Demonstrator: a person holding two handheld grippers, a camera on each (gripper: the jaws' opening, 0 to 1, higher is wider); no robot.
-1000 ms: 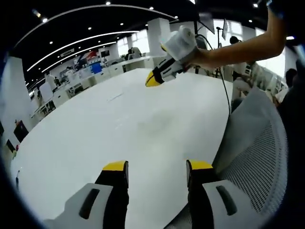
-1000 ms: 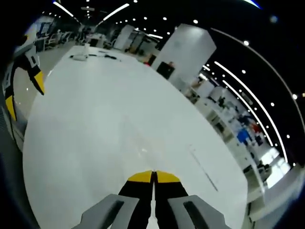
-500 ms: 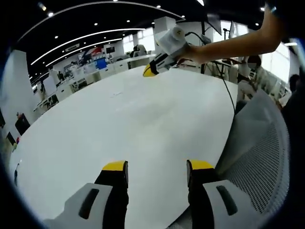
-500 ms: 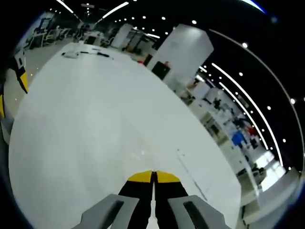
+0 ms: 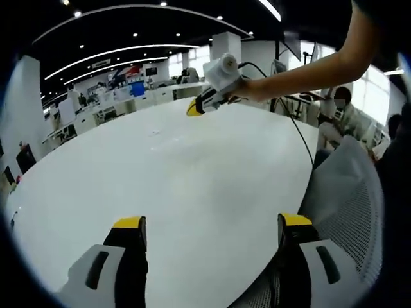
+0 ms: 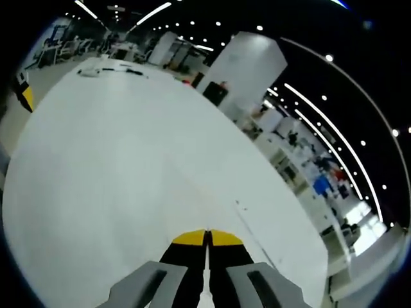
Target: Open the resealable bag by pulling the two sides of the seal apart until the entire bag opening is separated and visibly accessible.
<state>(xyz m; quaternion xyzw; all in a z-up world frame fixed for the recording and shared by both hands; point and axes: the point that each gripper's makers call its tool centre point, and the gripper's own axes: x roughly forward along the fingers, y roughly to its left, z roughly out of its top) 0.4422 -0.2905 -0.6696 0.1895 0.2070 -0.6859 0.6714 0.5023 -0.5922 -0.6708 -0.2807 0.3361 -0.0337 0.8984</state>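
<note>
Finding the bag comes first: none lies on the white bench [image 5: 192,173]; left tool [image 5: 212,224] gapes wide and empty, right tool [image 6: 207,236] closed on nothing, both hovering

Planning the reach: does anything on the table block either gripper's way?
Nothing visible does. The white table lies bare ahead of the open left gripper and the shut right gripper; small items lie at its far end. The bag's place cannot be told.

Left gripper [image 5: 212,228] fingers wide apart over white table [image 5: 192,167], right gripper [image 5: 209,96] beyond
</note>
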